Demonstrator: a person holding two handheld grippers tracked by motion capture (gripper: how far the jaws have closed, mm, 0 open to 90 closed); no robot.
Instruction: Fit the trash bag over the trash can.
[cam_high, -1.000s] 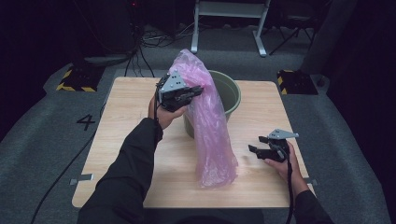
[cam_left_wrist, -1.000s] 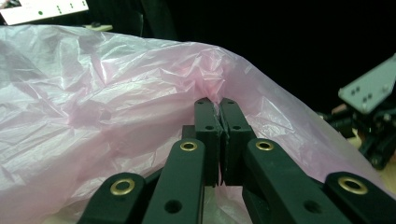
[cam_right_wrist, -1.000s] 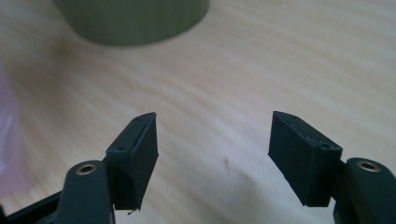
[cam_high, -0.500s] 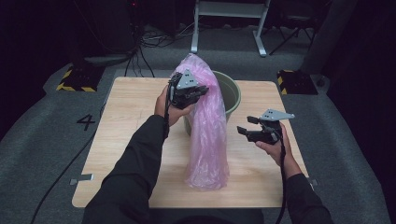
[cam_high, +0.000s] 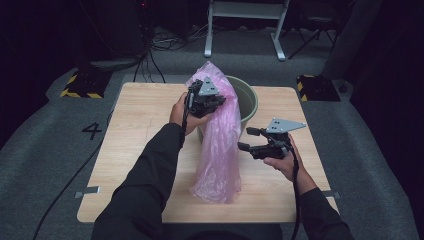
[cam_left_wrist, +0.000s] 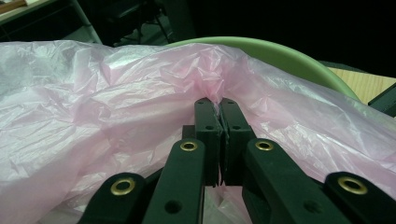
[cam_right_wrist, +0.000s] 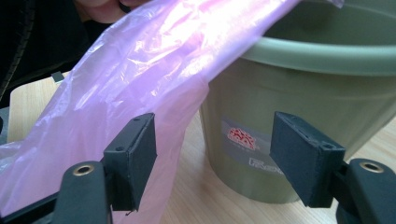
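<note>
Left claw (cam_high: 212, 102) clenched on a thin pink bag (cam_high: 220, 155) above the green bin (cam_high: 248, 100), right claw (cam_high: 247, 140) released beside it: a careless tug could tear the film.

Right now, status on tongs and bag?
Left tongs shut on pink bag at bin rim. Right tongs open, beside bag. Nothing in the way.

The draped pink bag (cam_high: 220, 150) and green bin (cam_high: 247, 102) block the table's (cam_high: 140, 150) centre; both sides lie open.
</note>
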